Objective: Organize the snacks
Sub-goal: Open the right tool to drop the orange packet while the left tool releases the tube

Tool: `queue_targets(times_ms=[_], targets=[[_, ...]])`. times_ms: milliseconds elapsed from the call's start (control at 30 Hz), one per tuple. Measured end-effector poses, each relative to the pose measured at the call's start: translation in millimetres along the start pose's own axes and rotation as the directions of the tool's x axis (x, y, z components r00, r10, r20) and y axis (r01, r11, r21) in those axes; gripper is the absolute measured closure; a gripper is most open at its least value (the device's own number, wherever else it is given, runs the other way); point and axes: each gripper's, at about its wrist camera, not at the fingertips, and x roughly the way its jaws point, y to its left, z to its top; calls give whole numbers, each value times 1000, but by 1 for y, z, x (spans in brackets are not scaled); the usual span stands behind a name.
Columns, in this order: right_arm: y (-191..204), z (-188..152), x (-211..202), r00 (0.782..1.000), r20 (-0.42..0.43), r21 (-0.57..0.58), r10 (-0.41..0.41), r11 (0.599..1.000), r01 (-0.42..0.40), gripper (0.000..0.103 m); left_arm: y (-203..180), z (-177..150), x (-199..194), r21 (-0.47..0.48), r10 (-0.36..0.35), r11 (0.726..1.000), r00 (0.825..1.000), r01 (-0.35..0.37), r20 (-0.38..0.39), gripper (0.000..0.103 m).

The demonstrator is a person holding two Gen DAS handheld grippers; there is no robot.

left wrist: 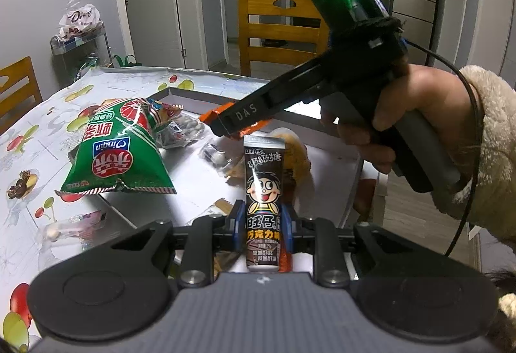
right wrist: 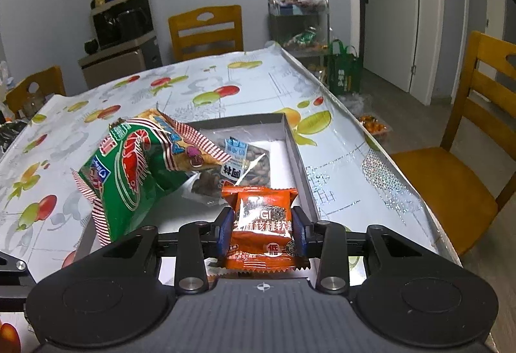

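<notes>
Fruit-patterned oilcloth covers the tabletop (right wrist: pixel 225 78), with wooden chairs around it and a shallow grey box (right wrist: pixel 292 140) lying just ahead of both tools. Each tool carries a snack: the left tool (left wrist: pixel 262 224) is clamped on a dark chocolate tube (left wrist: pixel 262 195) that stands upright between its blue pads, and the right tool (right wrist: pixel 262 228) pinches an orange wrapped snack bar (right wrist: pixel 262 220) by its sides. Seen from the left wrist camera, the right tool reaches across above and ahead of the tube, with the bar's orange wrapper showing at its tip over the box. A green crisp bag (right wrist: pixel 129 172) slumps ahead and to the left of the right tool, leaning on the box's left side, and a clear packet of nuts (right wrist: pixel 248 162) lies straight ahead on the box floor. The step in hand looks like setting the two held snacks into the box. Next, the right tool probably needs to lower the bar to the bare floor directly ahead, short of the nut packet and right of the crisp bag, then spread its pads; the left should wait for the right to withdraw before placing the tube
</notes>
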Motion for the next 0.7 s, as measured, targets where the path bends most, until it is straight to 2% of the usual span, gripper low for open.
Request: queue_targets(times_ms=[267,533,667,700], targets=[[2,1,-1,1000,10,-10,-5,1000,5,64,1,0,-1,-12,6,1000,1000,-6,6,83],[3,2,-5,1000,17,-7,-6,1000,6,61,5,2,-9,-30,23,999,999,-21,43,83],[3,3,-9,999,30,-2,-14,1000,14,43,7,2,-12,-41,25,999,998,-23,49,80],[4,4,-11,999,38,0,-15,1000,15,38,7,2,-13,-42,27,999,998,-25,52,76]])
